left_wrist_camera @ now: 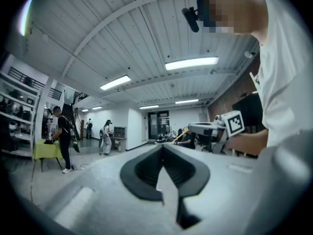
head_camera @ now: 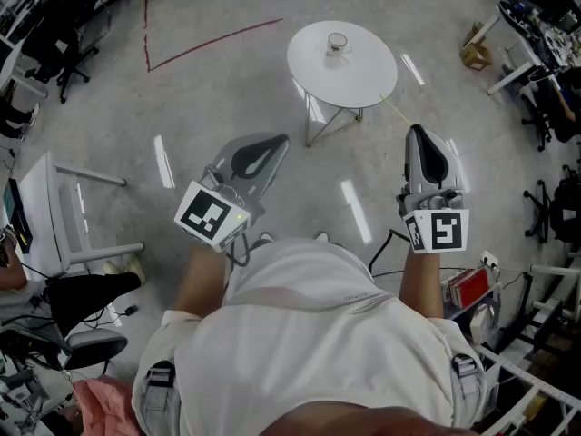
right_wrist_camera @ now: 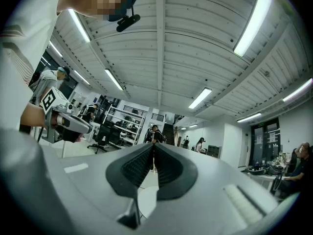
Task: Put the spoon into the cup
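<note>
Holds left gripper [head_camera: 275,143] and right gripper [head_camera: 417,133], fingers [left_wrist_camera: 139,172] together and empty, well short of the cup [head_camera: 338,44] on the bench [head_camera: 368,78] straight ahead, neither nearer.

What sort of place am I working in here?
Probably an open lab or workshop: bare concrete floor with red tape lines, office chairs along its edges, storage shelves behind. A small round table bears the cup.

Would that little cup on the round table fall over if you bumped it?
Maybe. The cup looks small and see-through, so it is probably light, and a bump could slide or tip it. If it's glass, it may be slippery and breakable.
</note>
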